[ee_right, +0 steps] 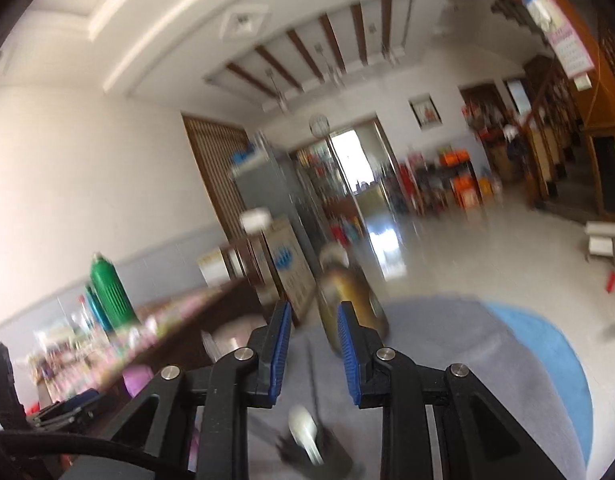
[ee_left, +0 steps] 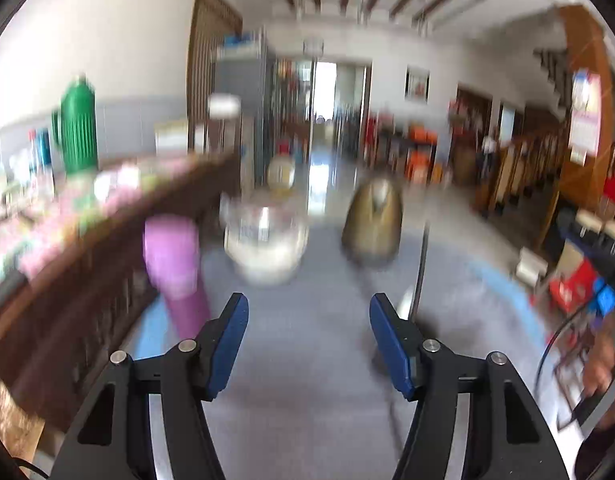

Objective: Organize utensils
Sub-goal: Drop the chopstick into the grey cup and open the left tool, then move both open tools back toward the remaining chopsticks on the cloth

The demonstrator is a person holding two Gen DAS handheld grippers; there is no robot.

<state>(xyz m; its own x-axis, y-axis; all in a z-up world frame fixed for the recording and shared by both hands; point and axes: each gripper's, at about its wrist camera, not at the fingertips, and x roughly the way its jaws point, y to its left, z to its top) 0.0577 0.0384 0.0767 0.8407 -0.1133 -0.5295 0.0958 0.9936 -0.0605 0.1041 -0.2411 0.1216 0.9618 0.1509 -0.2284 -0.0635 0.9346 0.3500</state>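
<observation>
Only left view shows purple cup [ee_left: 175,268], steel bowl [ee_left: 265,236] — both tongs [ee_left: 309,340] [ee_right: 312,350] released, empty.

A: So both cams ride on the handheld grippers. Left wrist one looks forward and a bit down over the grey table [ee_left: 307,360], close up, and blurry.

B: Right wrist one is rolled and aims nearer level, so it catches lots of ceiling.

A: Shared stuff: the brown jar [ee_left: 372,224] [ee_right: 353,300], the green flask [ee_left: 78,128] [ee_right: 109,294] and the bright doorway [ee_left: 327,96] [ee_right: 349,152].
</observation>
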